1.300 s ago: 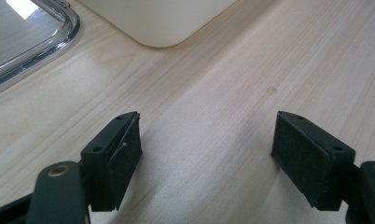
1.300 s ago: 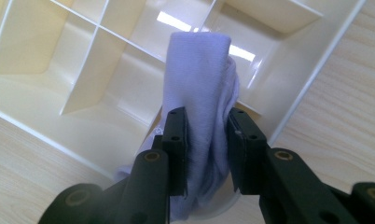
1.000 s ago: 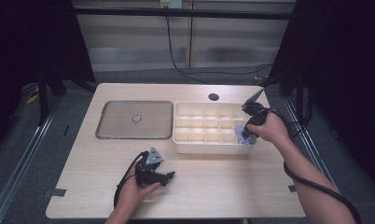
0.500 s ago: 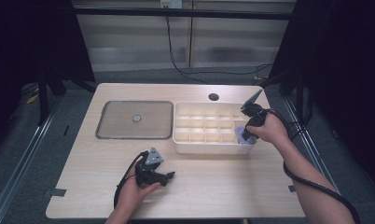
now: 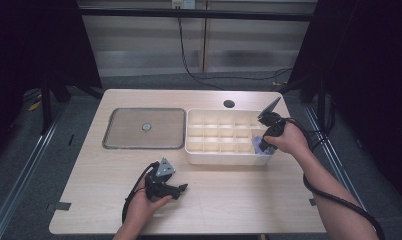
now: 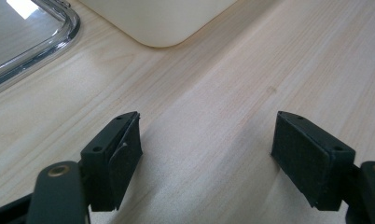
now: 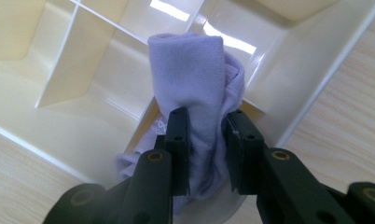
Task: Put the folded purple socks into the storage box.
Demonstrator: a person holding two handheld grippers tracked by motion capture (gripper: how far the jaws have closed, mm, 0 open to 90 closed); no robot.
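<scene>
So the count: there were two grippers, a left gripper down on the table with its jaws wide apart, and a right gripper pinching the one cloth, a pale lilac rolled thing. One cloth total, didn't spot a second.

One organizer, cream plastic, split into compartments. I counted three rows, and about five per row, though the hand covered the far right end so don't quote me on that. One tray beside it with a single knob in the middle. One table, with one round hole in it. Two hands, one per gripper.
</scene>
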